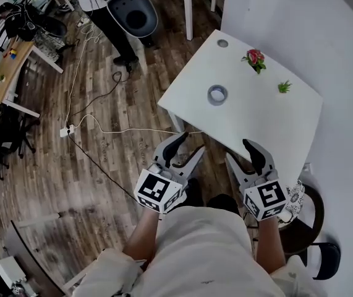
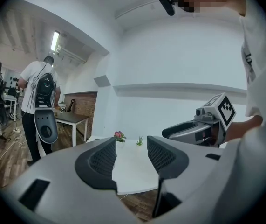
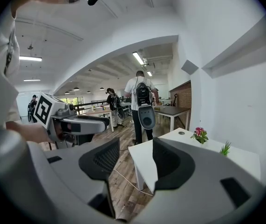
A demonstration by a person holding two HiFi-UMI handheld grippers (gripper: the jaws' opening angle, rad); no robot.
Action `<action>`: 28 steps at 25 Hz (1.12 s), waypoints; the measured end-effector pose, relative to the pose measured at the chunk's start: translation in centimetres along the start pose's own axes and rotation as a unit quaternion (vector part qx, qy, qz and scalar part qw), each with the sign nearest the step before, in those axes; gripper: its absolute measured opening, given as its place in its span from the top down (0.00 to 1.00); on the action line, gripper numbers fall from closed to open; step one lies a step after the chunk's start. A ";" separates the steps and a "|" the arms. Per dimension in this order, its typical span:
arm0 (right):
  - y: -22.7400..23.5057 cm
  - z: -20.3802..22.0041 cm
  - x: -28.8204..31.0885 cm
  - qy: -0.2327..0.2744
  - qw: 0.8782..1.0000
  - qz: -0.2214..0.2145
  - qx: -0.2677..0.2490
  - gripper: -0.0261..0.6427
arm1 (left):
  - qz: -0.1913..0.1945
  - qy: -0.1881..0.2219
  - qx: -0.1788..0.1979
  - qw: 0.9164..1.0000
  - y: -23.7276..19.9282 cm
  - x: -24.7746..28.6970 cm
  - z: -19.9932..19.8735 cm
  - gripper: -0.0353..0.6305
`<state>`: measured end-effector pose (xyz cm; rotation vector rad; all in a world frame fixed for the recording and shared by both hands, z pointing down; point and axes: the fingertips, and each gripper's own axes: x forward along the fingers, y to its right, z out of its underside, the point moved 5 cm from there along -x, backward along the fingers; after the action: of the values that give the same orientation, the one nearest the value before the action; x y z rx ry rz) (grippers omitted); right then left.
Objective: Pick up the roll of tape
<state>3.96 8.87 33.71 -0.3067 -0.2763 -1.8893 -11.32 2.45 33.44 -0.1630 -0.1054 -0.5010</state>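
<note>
Open-plan lab or shared office workspace.
A wood-plank floor (image 1: 102, 190) is crossed by loose cables (image 1: 105, 94) running to a power strip (image 1: 68, 130). A plain white table (image 1: 250, 125) stands by a white wall (image 1: 275, 17), and a side desk (image 1: 12, 67) is cluttered with gear. Ceiling strip lights (image 3: 139, 58) hang above a person (image 3: 133, 84) wearing a backpack (image 3: 143, 94) beside a dark table (image 3: 172, 110).

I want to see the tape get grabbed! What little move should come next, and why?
Probably reach the right gripper forward over the white table toward the roll of tape. It and the left gripper are open and empty, near the table's front edge, with bare tabletop between them and the tape.
</note>
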 end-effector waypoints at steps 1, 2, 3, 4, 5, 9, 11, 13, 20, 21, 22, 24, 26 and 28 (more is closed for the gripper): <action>0.0 -0.1 0.2 -0.001 1.000 0.002 0.000 0.64 | 0.000 0.000 -0.002 1.000 -0.3 0.0 0.0 0.63; 0.0 -0.1 0.3 -0.001 1.000 0.003 0.001 0.64 | -0.001 -0.001 -0.004 1.000 -0.5 -0.1 0.1 0.63; -0.1 -0.1 0.4 -0.001 1.000 0.004 0.003 0.64 | -0.001 -0.003 -0.006 1.000 -0.6 -0.2 0.2 0.63; -0.1 -0.1 0.6 -0.002 1.000 0.005 0.005 0.64 | -0.001 -0.004 -0.007 1.000 -0.8 -0.3 0.3 0.63; -0.2 0.0 0.8 -0.003 1.000 0.006 0.006 0.64 | 0.000 -0.006 -0.009 1.000 -1.0 -0.4 0.5 0.63; 0.0 0.4 1.8 -0.018 1.000 0.016 -0.012 0.64 | 0.005 -0.021 -0.016 1.000 -1.5 0.1 1.3 0.63; 0.0 0.7 2.1 -0.026 0.999 0.015 -0.017 0.64 | 0.007 -0.028 -0.019 0.999 -1.6 0.4 1.6 0.63; 0.1 0.7 2.7 -0.031 0.999 0.011 -0.018 0.64 | 0.007 -0.031 -0.021 0.999 -1.9 0.7 1.7 0.63; 1.9 0.5 5.4 -0.054 0.997 0.013 -0.047 0.64 | 0.009 -0.041 -0.025 0.999 -3.2 3.0 1.8 0.63; 2.3 0.3 5.9 -0.057 0.997 0.013 -0.054 0.64 | 0.009 -0.042 -0.024 0.999 -3.5 3.4 1.7 0.63; 2.7 0.1 6.4 -0.059 0.997 0.011 -0.058 0.64 | 0.008 -0.043 -0.022 0.999 -3.8 3.8 1.5 0.63; 3.5 -0.2 7.5 -0.061 0.996 0.008 -0.062 0.64 | 0.003 -0.044 -0.022 0.999 -4.7 4.5 1.3 0.63; 4.5 -0.4 8.5 -0.064 0.996 0.006 -0.065 0.64 | -0.003 -0.046 -0.024 0.999 -5.5 5.3 1.1 0.63; 5.6 -0.5 9.5 -0.068 0.995 0.003 -0.070 0.64 | -0.009 -0.047 -0.025 0.999 -6.2 6.1 1.0 0.63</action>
<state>6.12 -1.53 36.79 -0.5313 -0.2341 -1.8878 -9.05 -5.61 36.04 -0.2349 -0.1873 -0.5143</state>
